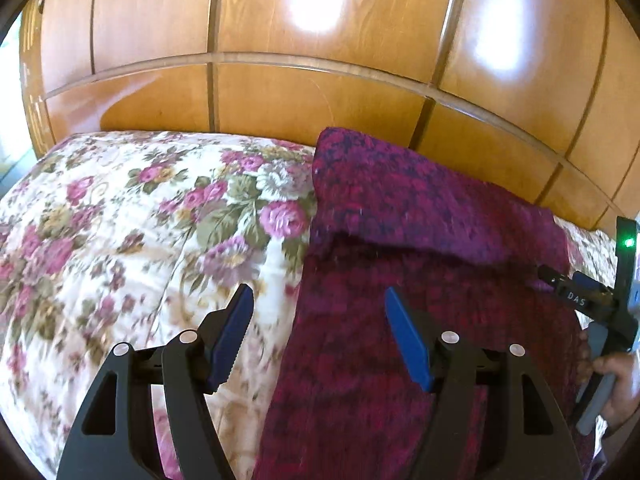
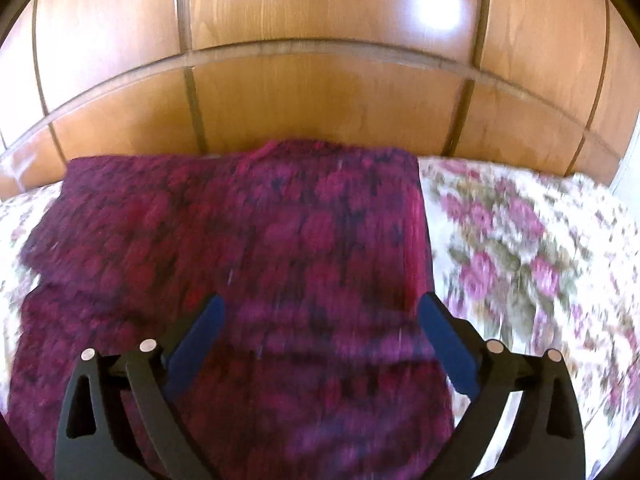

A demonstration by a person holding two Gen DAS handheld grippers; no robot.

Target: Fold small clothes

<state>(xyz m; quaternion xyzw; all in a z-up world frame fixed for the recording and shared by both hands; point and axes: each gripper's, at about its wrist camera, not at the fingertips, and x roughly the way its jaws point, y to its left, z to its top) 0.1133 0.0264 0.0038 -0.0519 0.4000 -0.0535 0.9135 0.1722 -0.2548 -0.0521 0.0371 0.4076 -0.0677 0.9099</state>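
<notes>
The dark magenta knitted garment (image 2: 248,264) lay part-folded on the floral quilted bed cover (image 1: 120,220), its far edge against the wooden headboard (image 1: 320,92). The left gripper (image 1: 320,336) and right gripper (image 2: 320,336) hovered spread and empty, probably freed for regripping.
</notes>
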